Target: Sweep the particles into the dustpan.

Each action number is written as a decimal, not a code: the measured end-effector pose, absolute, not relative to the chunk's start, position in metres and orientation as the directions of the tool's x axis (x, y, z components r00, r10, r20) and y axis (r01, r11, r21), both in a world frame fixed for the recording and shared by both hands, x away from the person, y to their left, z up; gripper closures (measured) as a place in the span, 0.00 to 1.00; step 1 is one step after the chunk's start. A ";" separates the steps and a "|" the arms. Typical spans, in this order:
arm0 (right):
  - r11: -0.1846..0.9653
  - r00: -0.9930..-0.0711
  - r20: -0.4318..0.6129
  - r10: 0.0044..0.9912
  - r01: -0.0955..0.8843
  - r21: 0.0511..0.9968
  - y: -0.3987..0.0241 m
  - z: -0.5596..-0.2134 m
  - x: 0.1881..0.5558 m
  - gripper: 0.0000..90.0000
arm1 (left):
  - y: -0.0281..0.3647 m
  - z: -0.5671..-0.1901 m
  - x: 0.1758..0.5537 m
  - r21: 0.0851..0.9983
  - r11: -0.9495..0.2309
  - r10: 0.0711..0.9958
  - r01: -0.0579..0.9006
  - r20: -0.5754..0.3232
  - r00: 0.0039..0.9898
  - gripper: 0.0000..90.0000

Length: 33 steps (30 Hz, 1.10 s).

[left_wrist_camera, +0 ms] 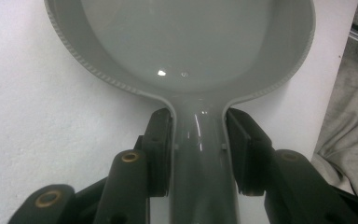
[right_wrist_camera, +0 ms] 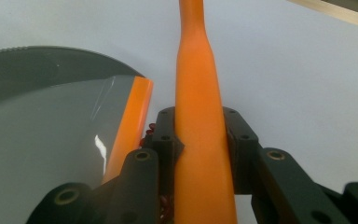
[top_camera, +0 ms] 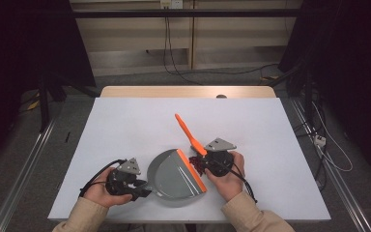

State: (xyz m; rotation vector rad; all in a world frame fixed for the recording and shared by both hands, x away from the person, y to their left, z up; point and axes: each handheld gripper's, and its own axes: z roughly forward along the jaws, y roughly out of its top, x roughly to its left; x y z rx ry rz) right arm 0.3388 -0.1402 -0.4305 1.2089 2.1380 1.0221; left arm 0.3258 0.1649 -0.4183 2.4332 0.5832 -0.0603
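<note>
Grey dustpan (top_camera: 174, 179) on white table (top_camera: 125, 125)

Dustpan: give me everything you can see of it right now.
The dustpan is grey, glossy plastic by the look of it, with a rounded ribbed back wall, a short grey handle and an orange lip along its straight front edge. It lies flat on the white table, its pan looking empty. The left gripper is shut on its handle. Small dark red bits lie just off the lip.

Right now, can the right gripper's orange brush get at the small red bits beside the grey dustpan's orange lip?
Probably yes: the orange brush, clamped in the right gripper, sits right beside the red bits at the dustpan lip, nothing between.
</note>
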 end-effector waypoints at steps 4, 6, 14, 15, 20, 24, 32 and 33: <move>0.326 -0.493 -0.037 0.869 0.517 0.791 -0.136 -0.431 0.337 0.78 | 0.164 -0.418 0.326 0.569 -0.705 0.395 0.423 -0.180 0.901 0.70; 0.315 -0.488 -0.026 0.872 0.520 0.794 -0.135 -0.431 0.336 0.78 | 0.164 -0.418 0.327 0.564 -0.712 0.389 0.417 -0.177 0.904 0.70; 0.278 -0.477 0.014 0.879 0.536 0.797 -0.129 -0.431 0.332 0.78 | 0.162 -0.418 0.326 0.561 -0.711 0.394 0.424 -0.182 0.901 0.70; 0.270 -0.475 0.023 0.879 0.538 0.799 -0.129 -0.431 0.332 0.78 | 0.162 -0.418 0.326 0.561 -0.711 0.394 0.424 -0.181 0.901 0.70; 0.248 -0.474 0.052 0.879 0.547 0.800 -0.126 -0.430 0.331 0.78 | 0.161 -0.418 0.326 0.563 -0.709 0.394 0.425 -0.183 0.901 0.70; 0.237 -0.472 0.064 0.879 0.550 0.801 -0.123 -0.430 0.329 0.78 | 0.161 -0.418 0.326 0.561 -0.709 0.396 0.427 -0.184 0.900 0.70; 0.215 -0.471 0.091 0.877 0.556 0.803 -0.120 -0.431 0.327 0.78 | 0.162 -0.418 0.327 0.558 -0.712 0.392 0.426 -0.187 0.901 0.70; 0.215 -0.472 0.091 0.877 0.555 0.803 -0.120 -0.431 0.327 0.78 | 0.162 -0.418 0.327 0.559 -0.711 0.392 0.426 -0.188 0.900 0.70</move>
